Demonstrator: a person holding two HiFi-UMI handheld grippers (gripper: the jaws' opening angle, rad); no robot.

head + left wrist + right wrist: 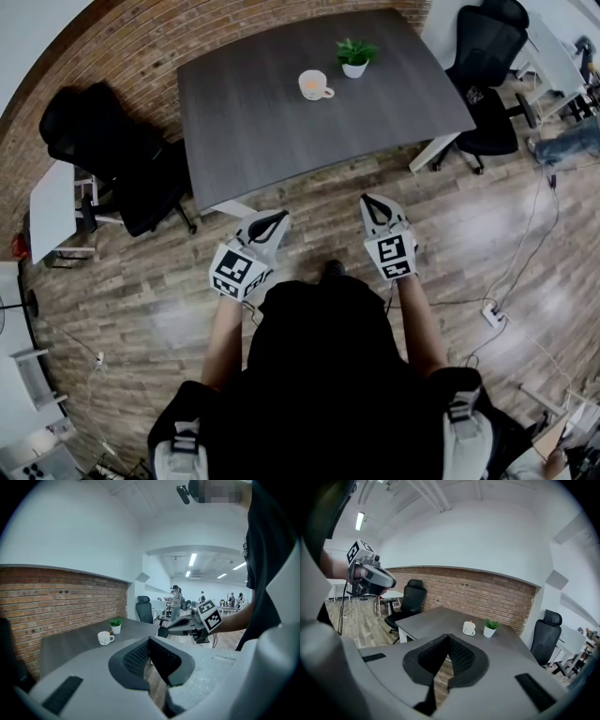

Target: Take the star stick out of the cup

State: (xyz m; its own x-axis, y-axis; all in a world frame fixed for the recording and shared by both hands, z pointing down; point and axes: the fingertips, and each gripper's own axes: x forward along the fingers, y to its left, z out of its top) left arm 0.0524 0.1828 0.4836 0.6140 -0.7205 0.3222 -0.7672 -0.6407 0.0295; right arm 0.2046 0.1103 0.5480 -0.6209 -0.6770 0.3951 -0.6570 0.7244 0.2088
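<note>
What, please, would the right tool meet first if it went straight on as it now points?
Probably the grey table, at its near edge; the white cup stands farther back. The right tool may pass above.

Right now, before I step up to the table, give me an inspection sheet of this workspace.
Surface: dark grey table, two items on it.
Job's things: white handled cup on table, something orange inside.
Clutter: small green plant in white pot beside cup.
Grippers: left gripper and right gripper shut, empty, over floor short of table.
Cables: cords and power strip on wooden floor, right.
Surroundings: black office chairs, brick wall.
</note>
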